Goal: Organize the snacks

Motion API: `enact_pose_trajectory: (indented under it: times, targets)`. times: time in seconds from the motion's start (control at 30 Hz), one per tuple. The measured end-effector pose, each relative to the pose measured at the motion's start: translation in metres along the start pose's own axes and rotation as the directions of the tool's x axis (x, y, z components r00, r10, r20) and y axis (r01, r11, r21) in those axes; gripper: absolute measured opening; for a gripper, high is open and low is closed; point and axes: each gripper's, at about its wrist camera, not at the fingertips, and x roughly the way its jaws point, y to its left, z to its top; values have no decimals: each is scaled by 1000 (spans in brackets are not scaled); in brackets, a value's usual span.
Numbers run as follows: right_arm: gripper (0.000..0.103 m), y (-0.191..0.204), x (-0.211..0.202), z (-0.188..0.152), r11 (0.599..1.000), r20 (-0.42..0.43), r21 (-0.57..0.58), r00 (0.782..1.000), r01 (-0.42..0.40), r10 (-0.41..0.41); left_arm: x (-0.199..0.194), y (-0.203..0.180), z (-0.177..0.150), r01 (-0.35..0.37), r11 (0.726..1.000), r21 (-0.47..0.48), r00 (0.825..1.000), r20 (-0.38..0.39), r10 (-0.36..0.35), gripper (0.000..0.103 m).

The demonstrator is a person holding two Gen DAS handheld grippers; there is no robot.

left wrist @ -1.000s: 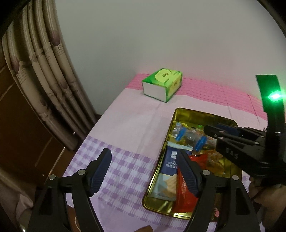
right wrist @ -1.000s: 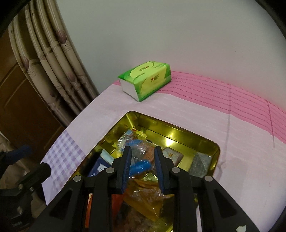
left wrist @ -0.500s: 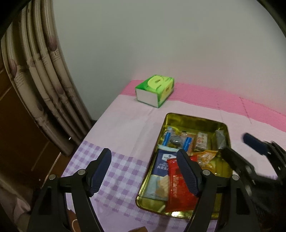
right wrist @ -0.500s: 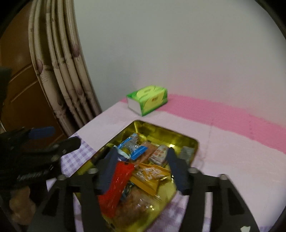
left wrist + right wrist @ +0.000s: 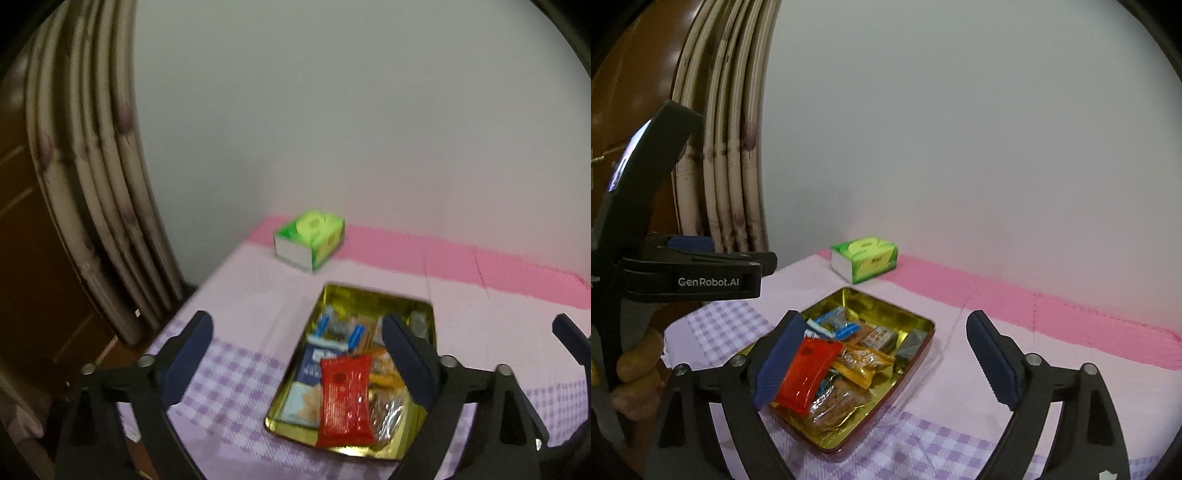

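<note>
**Inspector A:** Status of the snacks?

**Inspector B:** All visible packets lie inside the gold tin [image 5: 925,325], which sits below and ahead of both sets of jaws. A red packet [image 5: 345,400] rests on top, blue-wrapped pieces [image 5: 836,325] toward the far end. None seen loose on the tablecloth [image 5: 1015,332].

**Inspector A:** Grippers?

**Inspector B:** Left gripper [image 5: 297,356] and right gripper [image 5: 886,354] both spread wide, carrying nothing, raised clear of the tin. I judge the task finished or nearly so.
</note>
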Motion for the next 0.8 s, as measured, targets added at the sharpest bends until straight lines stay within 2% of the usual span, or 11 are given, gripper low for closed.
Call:
enact_pose_trajectory:
  times: [0.07, 0.2, 0.57, 0.8]
  targets:
    - [92, -3, -12, 5, 1000, 25, 7, 1000, 9, -9, -19, -2, 4, -14, 1000, 1, 998, 60, 13, 103]
    - [95, -5, -35, 15, 999, 77, 15, 997, 28, -29, -40, -1, 8, 3, 1000, -7, 997, 79, -3, 103]
    - [96, -2, -54, 13, 999, 77, 5, 996, 33, -34, -51, 1, -1, 28, 1000, 10, 999, 22, -28, 103]
    - [98, -2, -56, 11, 999, 70, 5, 996, 46, -47, -50, -2, -5, 30, 999, 11, 999, 18, -31, 103]
